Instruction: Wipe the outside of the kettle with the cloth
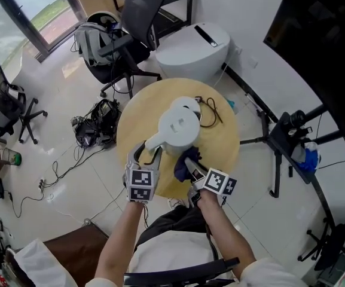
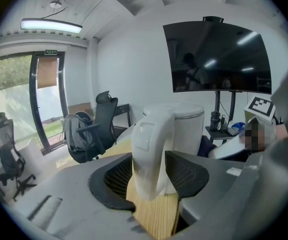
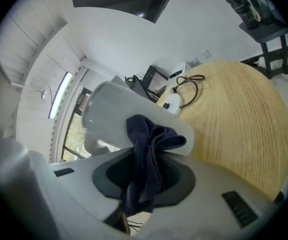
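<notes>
Right gripper (image 1: 191, 163) with the cloth (image 3: 151, 144) at the kettle (image 1: 181, 124), wiping about to start.
Its 2 jaws are clamped on the bunched dark cloth, which seems to touch the white kettle's wall, near the front of the round tabletop (image 1: 220, 142). The left gripper (image 2: 148, 176) has its jaws spread either side of the handle (image 2: 151, 144), apparently not pressing. Next, I judge, the handle needs steadying while the cloth sweeps around the wall.

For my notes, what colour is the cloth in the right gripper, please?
Dark navy blue; the crumpled cloth shows best in the right gripper view.
</notes>
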`<state>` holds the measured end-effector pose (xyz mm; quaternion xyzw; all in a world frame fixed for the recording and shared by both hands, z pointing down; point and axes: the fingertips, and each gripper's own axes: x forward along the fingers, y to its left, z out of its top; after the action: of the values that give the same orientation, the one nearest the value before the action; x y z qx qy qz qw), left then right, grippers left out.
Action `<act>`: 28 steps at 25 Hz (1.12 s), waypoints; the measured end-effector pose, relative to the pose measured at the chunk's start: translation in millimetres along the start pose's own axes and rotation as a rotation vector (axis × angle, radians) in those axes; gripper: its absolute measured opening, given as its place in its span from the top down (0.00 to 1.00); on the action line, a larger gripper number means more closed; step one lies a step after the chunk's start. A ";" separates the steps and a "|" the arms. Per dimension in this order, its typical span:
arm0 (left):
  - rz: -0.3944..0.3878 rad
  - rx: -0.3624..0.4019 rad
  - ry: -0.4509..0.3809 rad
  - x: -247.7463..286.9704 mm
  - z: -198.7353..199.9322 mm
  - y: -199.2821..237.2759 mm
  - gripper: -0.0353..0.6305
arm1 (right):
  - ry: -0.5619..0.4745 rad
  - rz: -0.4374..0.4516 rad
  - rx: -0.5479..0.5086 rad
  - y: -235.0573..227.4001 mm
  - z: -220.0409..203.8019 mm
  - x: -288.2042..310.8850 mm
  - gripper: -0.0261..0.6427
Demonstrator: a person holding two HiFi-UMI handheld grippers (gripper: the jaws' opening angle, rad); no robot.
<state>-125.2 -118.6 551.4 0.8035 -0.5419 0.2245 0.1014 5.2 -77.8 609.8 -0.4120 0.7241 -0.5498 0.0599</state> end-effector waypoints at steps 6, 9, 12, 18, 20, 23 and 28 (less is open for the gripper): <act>-0.058 0.029 -0.004 -1.9 2.9 -8.5 0.70 | -0.097 0.167 -0.039 85.3 31.4 -27.6 0.81; -0.082 0.039 -0.005 -7.6 1.6 -18.5 0.70 | -0.099 0.227 -0.058 110.3 29.3 -31.0 0.81; -0.106 0.048 -0.007 -13.0 -0.4 -29.0 0.71 | -0.070 0.238 -0.035 106.4 16.9 -23.9 0.81; -0.152 0.056 -0.003 -19.9 -2.8 -43.0 0.71 | 0.031 0.098 -0.038 41.6 -14.8 0.1 0.81; -0.165 0.058 -0.005 -22.5 -4.1 -45.1 0.71 | 0.074 0.059 -0.027 17.7 -29.0 12.0 0.81; -0.178 0.059 -0.011 -25.5 -5.3 -45.4 0.72 | 0.155 -0.012 -0.017 -16.1 -52.2 30.8 0.81; -0.197 0.066 -0.013 -30.3 -8.5 -48.4 0.72 | 0.280 -0.111 -0.002 -57.6 -79.6 45.0 0.81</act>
<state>-92.4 -71.2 548.5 0.8573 -0.4532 0.2259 0.0929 -36.6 -51.4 705.8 -0.3710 0.7021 -0.6034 -0.0726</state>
